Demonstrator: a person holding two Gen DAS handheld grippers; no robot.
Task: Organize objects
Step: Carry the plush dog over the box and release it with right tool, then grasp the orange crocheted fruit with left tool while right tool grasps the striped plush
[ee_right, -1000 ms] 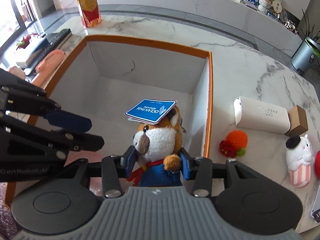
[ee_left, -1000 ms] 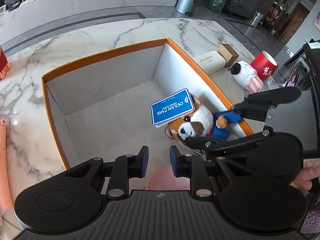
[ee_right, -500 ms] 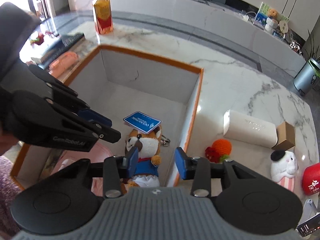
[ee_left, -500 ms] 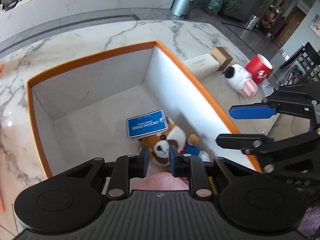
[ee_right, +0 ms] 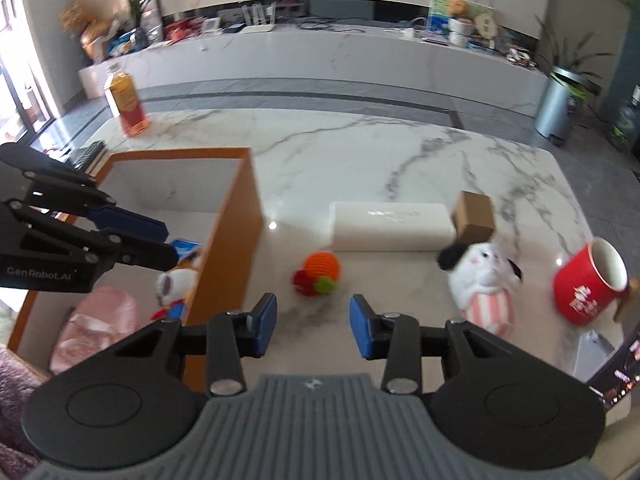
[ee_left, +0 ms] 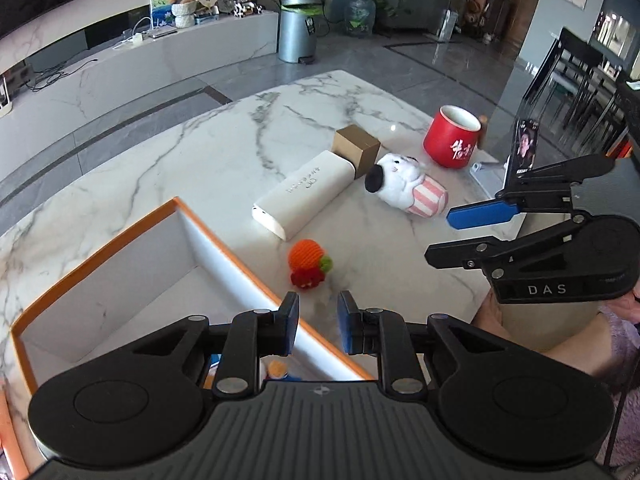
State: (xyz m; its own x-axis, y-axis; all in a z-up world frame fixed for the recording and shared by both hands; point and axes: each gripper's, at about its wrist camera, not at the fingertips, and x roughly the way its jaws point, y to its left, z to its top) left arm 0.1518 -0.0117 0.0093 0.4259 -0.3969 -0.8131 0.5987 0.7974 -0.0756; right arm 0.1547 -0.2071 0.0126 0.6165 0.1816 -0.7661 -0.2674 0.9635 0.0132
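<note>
While the orange crochet toy lies on the marble table just beside the orange-rimmed box, the right gripper, released and empty, hovers at its six o'clock; the left gripper is parted too, gripping nothing.

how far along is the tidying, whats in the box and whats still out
Done: the fox plush and pink pouch lie in the orange-rimmed box. In hand: nothing; the left gripper and right gripper are open. Left on the marble: crocheted orange toy, white case, brown cardboard cube, white plush, red mug.
</note>
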